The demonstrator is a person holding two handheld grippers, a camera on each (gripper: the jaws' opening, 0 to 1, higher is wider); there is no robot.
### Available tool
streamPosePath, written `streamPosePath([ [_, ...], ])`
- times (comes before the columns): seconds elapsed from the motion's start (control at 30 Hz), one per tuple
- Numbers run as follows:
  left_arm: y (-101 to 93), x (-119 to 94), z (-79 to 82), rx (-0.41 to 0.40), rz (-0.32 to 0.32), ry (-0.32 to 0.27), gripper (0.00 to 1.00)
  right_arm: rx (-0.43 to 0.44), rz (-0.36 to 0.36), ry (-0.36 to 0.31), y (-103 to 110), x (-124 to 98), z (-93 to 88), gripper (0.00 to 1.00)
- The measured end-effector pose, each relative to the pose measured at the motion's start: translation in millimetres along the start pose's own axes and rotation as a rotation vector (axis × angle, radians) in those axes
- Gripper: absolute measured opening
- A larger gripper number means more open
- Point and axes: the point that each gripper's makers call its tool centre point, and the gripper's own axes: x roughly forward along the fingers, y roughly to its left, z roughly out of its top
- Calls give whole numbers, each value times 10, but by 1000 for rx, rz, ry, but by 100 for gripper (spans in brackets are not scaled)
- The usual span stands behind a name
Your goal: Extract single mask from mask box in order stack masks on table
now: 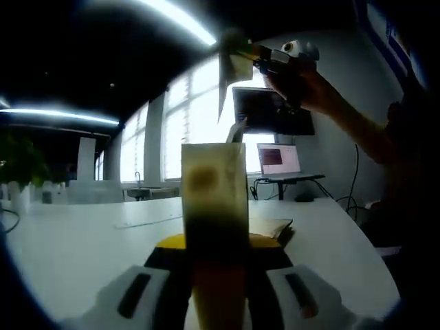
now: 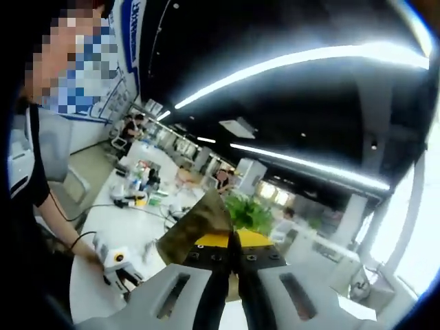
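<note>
Left gripper view: left gripper (image 1: 218, 275) sits low over a white round-edged table (image 1: 75, 240), pointing level across it. Its 2 white jaws w/ dark slots are clamped on a tall narrow yellowish-tan mask box (image 1: 214, 206), held upright betw. them; box hides the tips. Just behind the box a flat tan folded piece (image 1: 271, 227) lies on the table; can't tell what it is.

Up high, upper right of that view, the person's hand (image 1: 309, 86) is raised well above the table, forearm sloping down to the right. It holds the right gripper (image 1: 256, 53), which has 1 pale thin mask (image 1: 230, 72) hanging from its tip, clear of the box & table.

Right gripper view: camera tilted, looking up & across the room. Right gripper's (image 2: 232, 265) 2 white jaws meet nearly together, pinched on 1 flat olive-tan mask (image 2: 196, 230) that fans up & left from the tips. Down low left, the left gripper (image 2: 117, 265) rests by the table edge, person's other hand on it.

Counted: 2 grippers, 1 mask box, 1 mask in the air. Background: 1 open laptop (image 1: 278, 159) on a stand, 1 dark monitor (image 1: 268, 110), bright windows, 1 green leafy plant (image 2: 251, 213), long ceiling light strips
</note>
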Motion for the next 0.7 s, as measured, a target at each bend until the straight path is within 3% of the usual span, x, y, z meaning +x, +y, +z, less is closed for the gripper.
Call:
streamPosePath([
  [0.33, -12, -1, 0, 0, 1, 0, 31, -7, -72, -32, -127, -187, 135, 0],
  [0.7, -14, -4, -2, 2, 1, 1, 31, 10, -140, -22, -268, -373, 82, 0],
])
